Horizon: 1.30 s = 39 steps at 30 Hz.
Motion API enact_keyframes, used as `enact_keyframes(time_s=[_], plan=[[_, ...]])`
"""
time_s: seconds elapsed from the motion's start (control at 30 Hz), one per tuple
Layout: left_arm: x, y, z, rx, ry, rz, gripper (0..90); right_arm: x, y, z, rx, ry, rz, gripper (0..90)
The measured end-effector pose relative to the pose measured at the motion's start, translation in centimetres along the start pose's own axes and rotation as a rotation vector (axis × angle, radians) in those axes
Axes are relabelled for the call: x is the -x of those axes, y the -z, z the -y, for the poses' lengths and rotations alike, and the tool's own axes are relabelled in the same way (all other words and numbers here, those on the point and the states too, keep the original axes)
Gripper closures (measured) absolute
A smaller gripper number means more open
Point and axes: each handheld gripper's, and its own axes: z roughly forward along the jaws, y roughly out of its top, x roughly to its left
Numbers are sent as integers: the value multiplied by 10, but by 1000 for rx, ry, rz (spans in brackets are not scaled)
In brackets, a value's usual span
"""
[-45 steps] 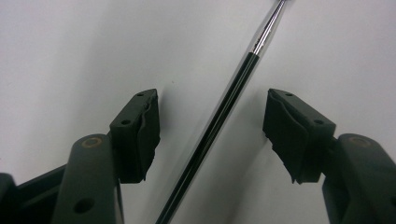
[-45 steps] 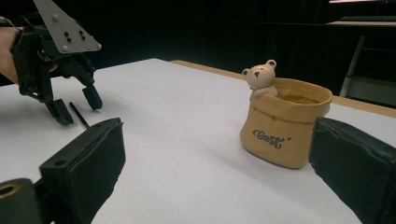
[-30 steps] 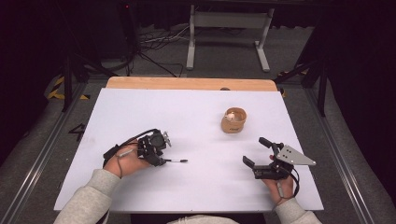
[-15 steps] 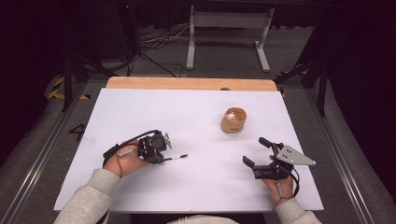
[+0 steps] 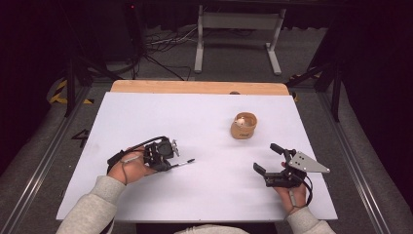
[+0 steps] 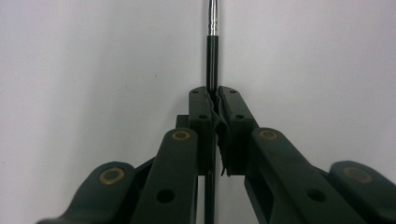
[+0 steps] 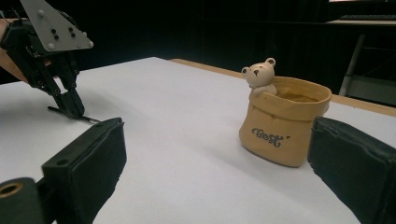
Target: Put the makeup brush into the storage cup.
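Observation:
A thin black pen with a silver section lies on the white table sheet at the left. My left gripper points down at its near end. Its jaws have just been closing and now pinch the pen between the pads of the left gripper. The right gripper view shows that left gripper tip-down on the pen. My right gripper rests at the right with jaws wide open and nothing between them. A tan sack-shaped pot with a small bear figure stands beyond it, and the right gripper faces the pot.
A wooden strip runs along the table's far edge. A metal stand and cables lie on the dark floor behind. Bare white sheet spreads between the two grippers and the pot.
The left jaws have closed onto the pen. The pen's free end has swung slightly toward the far side. The right gripper has stayed still.

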Motion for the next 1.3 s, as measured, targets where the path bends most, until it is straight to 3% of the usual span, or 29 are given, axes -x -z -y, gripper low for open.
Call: enact_keyframes(time_s=[0.2, 0.23, 0.5, 0.53, 0.67, 0.7, 0.9, 0.93, 1.0, 1.07, 1.23, 1.27, 1.3], plan=[[0, 16, 7, 132, 31, -21, 849, 0, 0, 0, -2, 1, 3, 53], [0, 16, 7, 132, 31, -21, 849, 0, 0, 0, -3, 0, 3, 53], [2, 41, 16, 329, 54, -45, 849, -1, 0, 0, -5, 0, 3, 53], [2, 41, 16, 329, 54, -45, 850, -1, 0, 0, -5, 0, 3, 53], [2, 49, 22, 411, 65, -57, 850, -1, 0, 0, -4, -2, 5, 53], [2, 49, 22, 411, 65, -57, 850, -1, 0, 0, -4, -2, 5, 53], [3, 54, 37, 557, 77, -46, 850, -1, 0, 0, -5, -2, 5, 53], [3, 54, 37, 557, 77, -46, 850, -1, 0, 0, -5, -2, 5, 53], [3, 55, 41, 610, 86, -39, 850, -1, -1, 0, -5, -1, 4, 53], [4, 56, 46, 695, 99, -29, 850, -1, -1, 0, -6, -1, 4, 53], [4, 56, 49, 796, 110, -21, 850, -1, -1, 0, -7, 1, 2, 53], [3, 54, 52, 847, 117, -7, 850, -1, -1, 0, -6, 2, 2, 53], [3, 54, 52, 847, 117, -7, 850, -1, -1, 0, -6, 2, 2, 53]])
